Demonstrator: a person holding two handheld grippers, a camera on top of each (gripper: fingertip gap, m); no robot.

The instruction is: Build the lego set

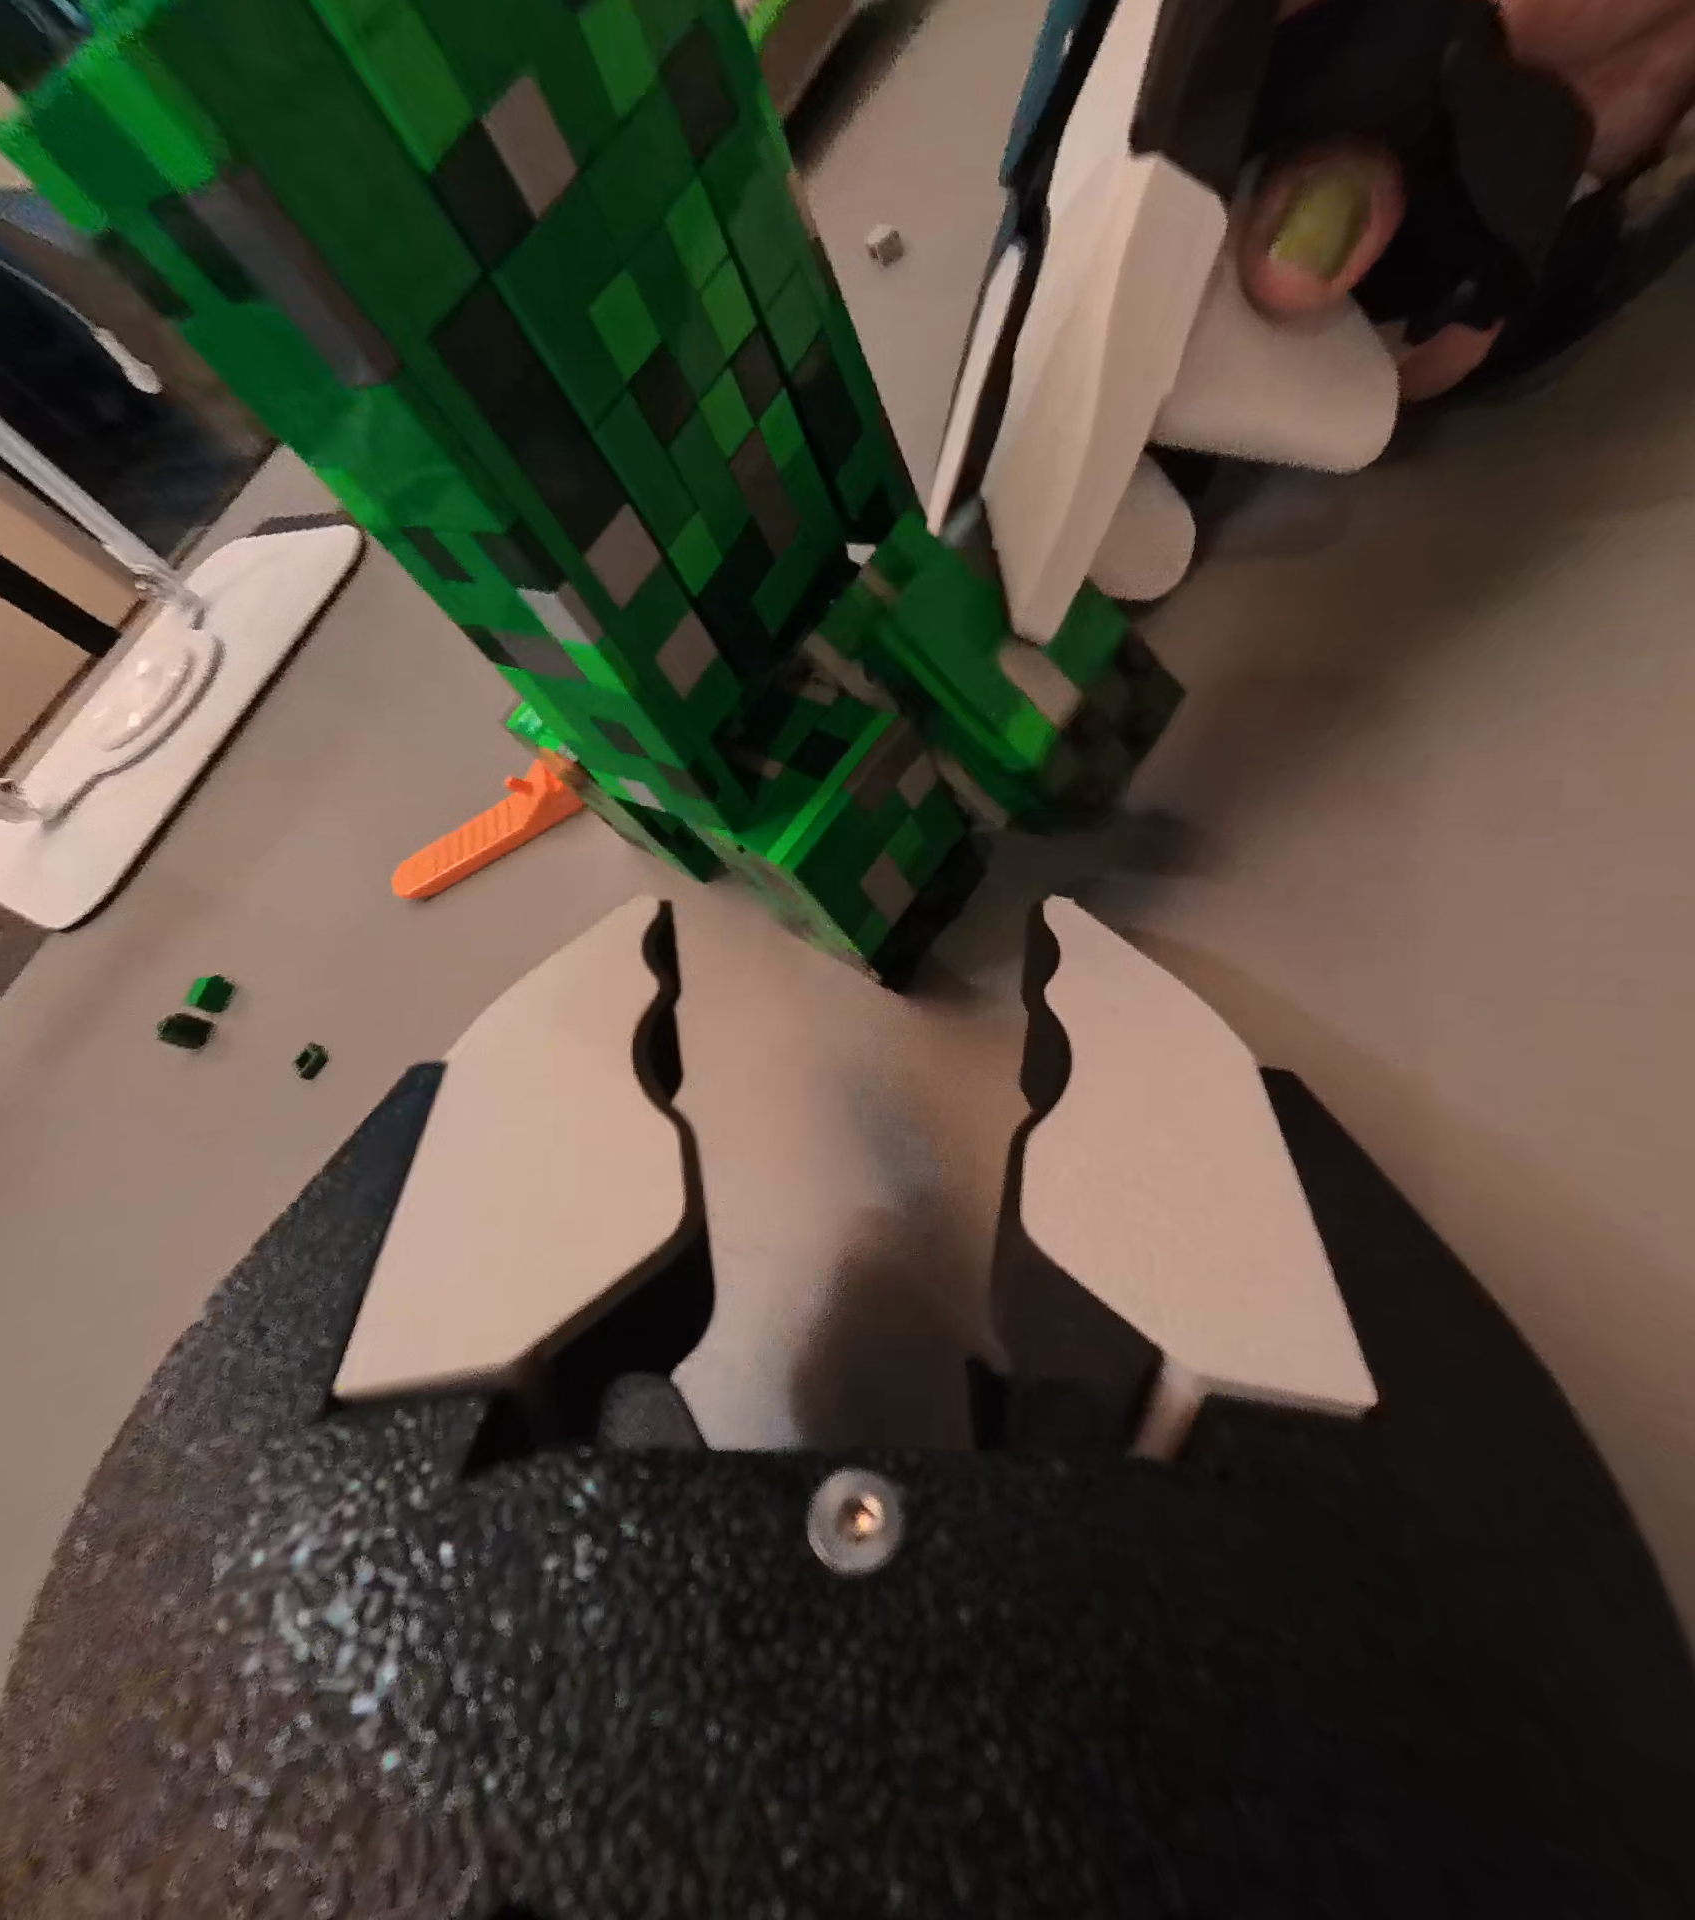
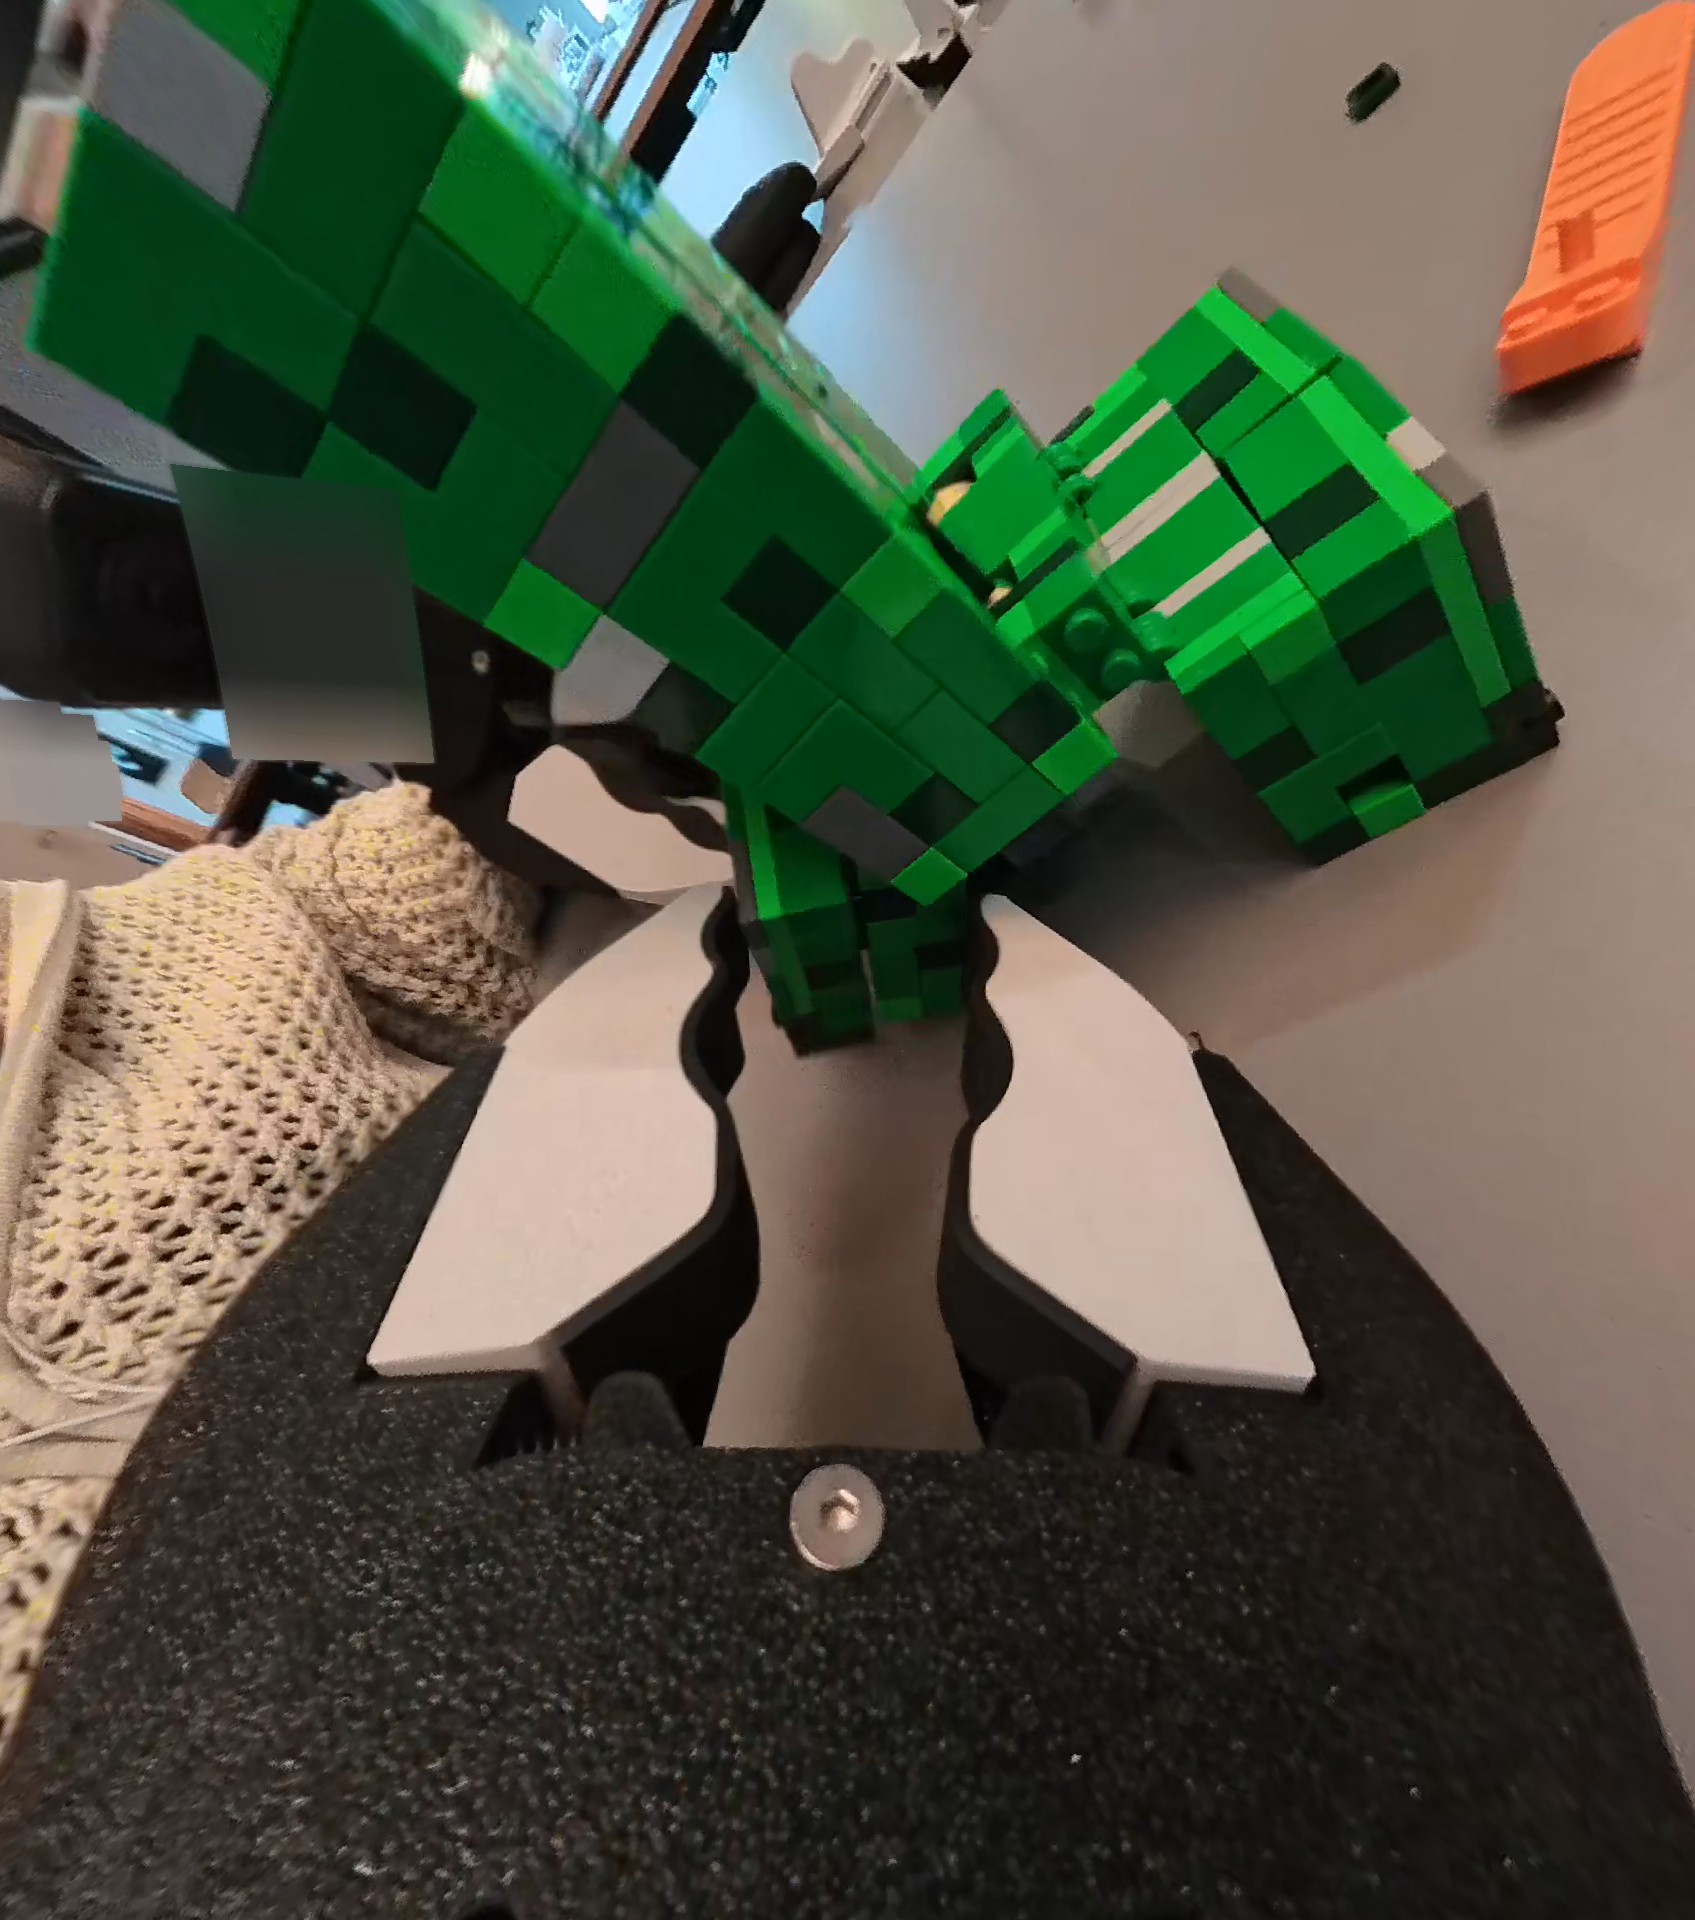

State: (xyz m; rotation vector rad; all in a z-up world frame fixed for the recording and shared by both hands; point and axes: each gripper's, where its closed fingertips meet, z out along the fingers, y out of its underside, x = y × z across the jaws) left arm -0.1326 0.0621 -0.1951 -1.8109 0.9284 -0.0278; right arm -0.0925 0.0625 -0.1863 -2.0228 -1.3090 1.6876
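Observation:
A tall green, dark green and grey lego figure [image 1: 614,416] stands tilted on the grey table [image 1: 1445,935]. My left gripper [image 1: 853,925] is open and empty, just short of the figure's near foot [image 1: 864,852]. My right gripper [image 2: 853,925] is shut on one small green leg block [image 2: 853,966] at the figure's base. It shows in the left wrist view [image 1: 1004,582] coming down from the upper right onto that leg [image 1: 1009,675]. The figure's body [image 2: 510,416] and another leg [image 2: 1342,623] fill the right wrist view.
An orange brick separator [image 1: 479,831] [image 2: 1601,208] lies on the table beyond the figure. Three small green pieces [image 1: 209,997] lie at the left. A white base with a clear stand [image 1: 147,727] is far left. A person's knit sleeve [image 2: 199,1039] is near. Left tips to right tips: about 5 cm. The orange brick separator [image 1: 479,831] sits 12 cm or so from the ends of my left fingers. Look for it in the right wrist view [image 2: 1612,171] too.

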